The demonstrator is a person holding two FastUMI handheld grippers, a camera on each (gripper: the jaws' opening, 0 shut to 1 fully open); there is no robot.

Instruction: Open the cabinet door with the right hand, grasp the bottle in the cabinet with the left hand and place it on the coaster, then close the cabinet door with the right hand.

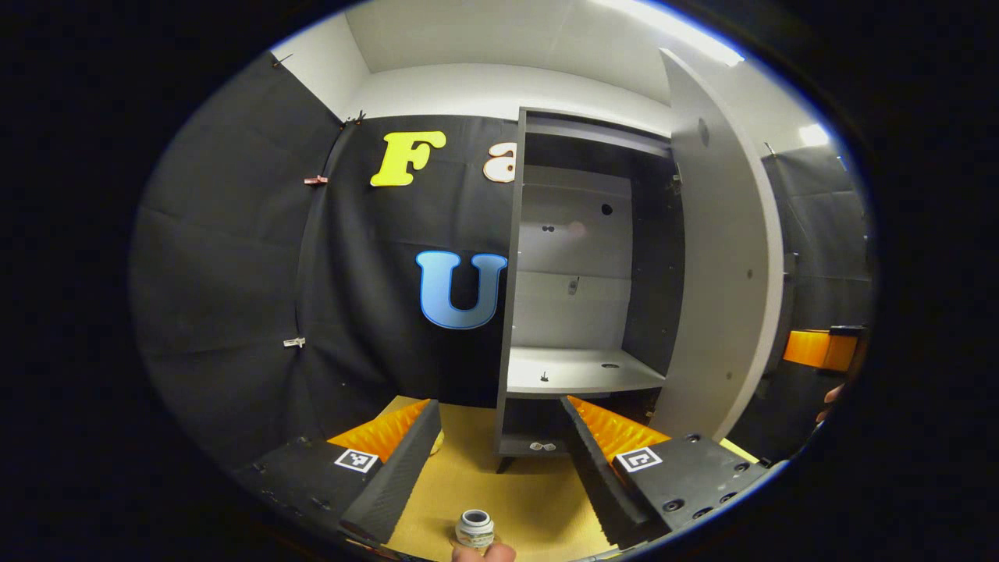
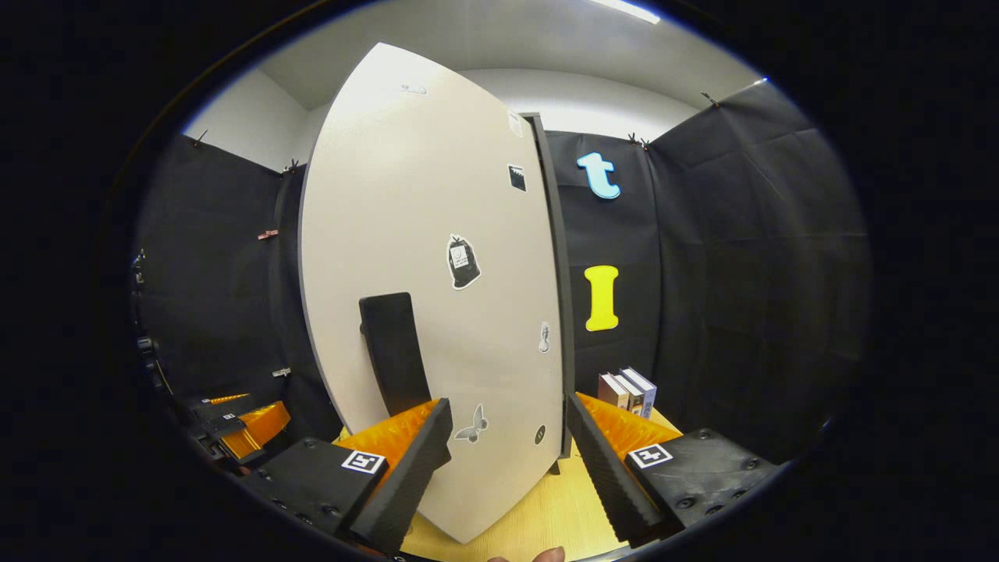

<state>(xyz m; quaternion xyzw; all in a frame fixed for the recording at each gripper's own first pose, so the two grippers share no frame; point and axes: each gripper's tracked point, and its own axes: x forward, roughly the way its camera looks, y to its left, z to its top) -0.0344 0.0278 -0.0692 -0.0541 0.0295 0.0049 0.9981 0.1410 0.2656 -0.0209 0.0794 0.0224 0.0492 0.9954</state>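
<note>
The grey cabinet (image 1: 577, 257) stands open, its door (image 1: 722, 257) swung out to the right and its shelf (image 1: 581, 371) bare. The bottle (image 1: 475, 528), seen from above as a white cap, sits at the bottom edge of the left gripper view, low between the finger bases; what it stands on is hidden. My left gripper (image 1: 499, 460) is open, apart from the bottle. In the right gripper view the door (image 2: 429, 297) with its black handle (image 2: 394, 355) fills the middle. My right gripper (image 2: 507, 460) is open in front of the door's lower face, fingers not pressing on it.
The cabinet stands on a yellow wooden table (image 1: 531, 492). A few books (image 2: 628, 390) stand at the back right beside the cabinet. My left gripper (image 2: 234, 425) shows far left beyond the door; my right gripper (image 1: 819, 349) shows behind the door's edge.
</note>
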